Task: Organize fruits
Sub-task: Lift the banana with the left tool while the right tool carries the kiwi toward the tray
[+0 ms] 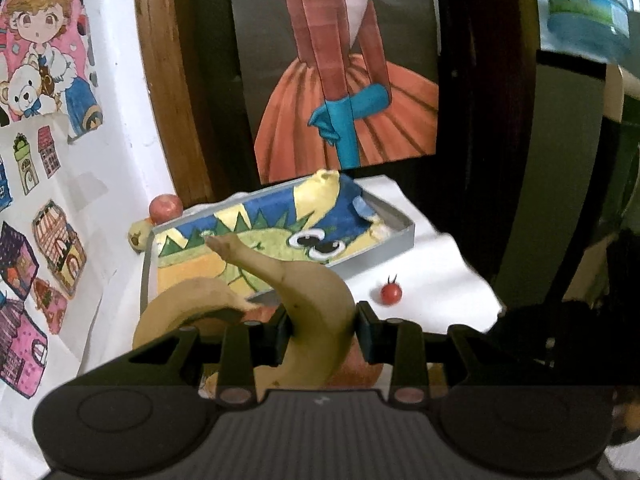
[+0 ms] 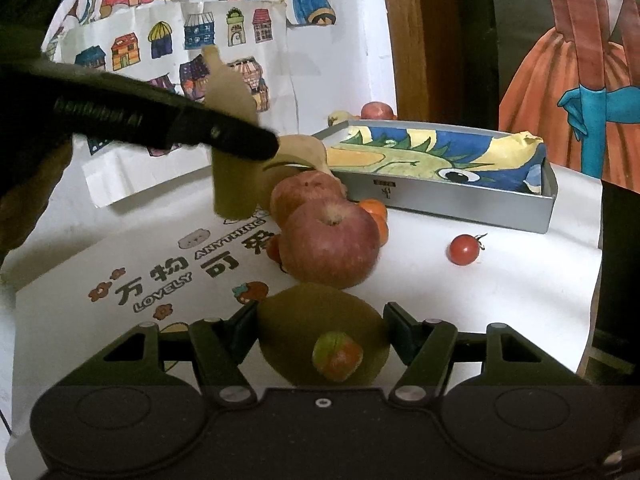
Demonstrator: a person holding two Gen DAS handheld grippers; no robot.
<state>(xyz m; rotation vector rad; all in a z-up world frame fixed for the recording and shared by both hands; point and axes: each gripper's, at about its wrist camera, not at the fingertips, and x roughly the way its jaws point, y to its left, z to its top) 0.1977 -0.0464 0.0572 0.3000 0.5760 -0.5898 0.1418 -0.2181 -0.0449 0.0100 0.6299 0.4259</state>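
Note:
My left gripper (image 1: 322,330) is shut on a yellow banana (image 1: 310,296) whose stem points up and to the left. A second banana (image 1: 188,304) curves just left of it, and a red apple (image 1: 356,370) lies underneath. In the right wrist view that banana (image 2: 230,120) shows blurred and upright behind one black finger (image 2: 240,142). My right gripper (image 2: 322,334) is shut on a brown kiwi (image 2: 304,328) bearing a sticker. Two red apples (image 2: 328,248) and small oranges (image 2: 376,212) lie just ahead of the kiwi. The grey tray (image 2: 472,202) holds a fish drawing.
A cherry tomato (image 2: 464,249) lies alone on the white table (image 2: 500,300), near the tray's front wall. Another apple (image 1: 165,206) and a pale fruit (image 1: 138,236) rest behind the tray by the wall. A printed paper sheet (image 2: 160,280) covers the table's left. Drawings hang behind.

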